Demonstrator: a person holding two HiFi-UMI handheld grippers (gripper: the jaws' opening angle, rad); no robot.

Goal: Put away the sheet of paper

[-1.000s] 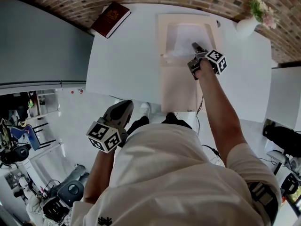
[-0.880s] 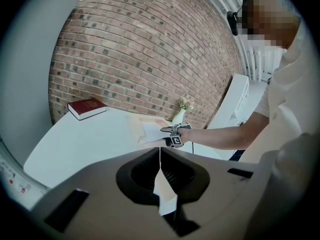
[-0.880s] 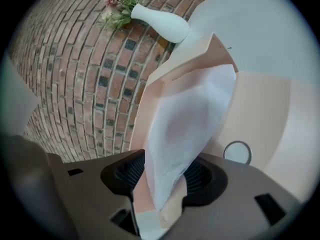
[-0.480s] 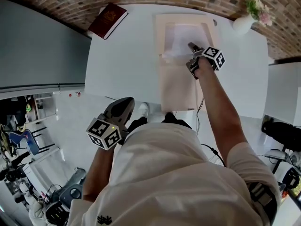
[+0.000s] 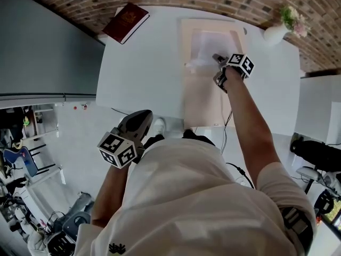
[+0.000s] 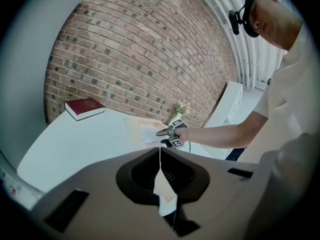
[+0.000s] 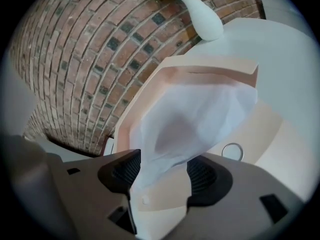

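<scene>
A white sheet of paper (image 5: 209, 42) lies bowed in the open upper half of a beige folder (image 5: 205, 97) on the white table (image 5: 138, 73). My right gripper (image 5: 217, 63) reaches over the folder's right side. Its jaws have just been opening. In the right gripper view the paper (image 7: 200, 114) runs loosely down between the wide-spread pads (image 7: 125, 169) without being pinched. My left gripper (image 5: 144, 116) hangs off the table's near edge by the person's body, jaws together and empty; its own view shows them (image 6: 160, 156) meeting at the tips.
A dark red book (image 5: 125, 21) lies at the table's far left corner. A white vase (image 5: 279, 30) with flowers stands at the far right by the brick wall. A metal ring (image 7: 231, 150) sits on the folder near the right gripper.
The right gripper has rolled at the wrist and spread its jaws, freeing the paper's edge. The left gripper has hardly shifted.
</scene>
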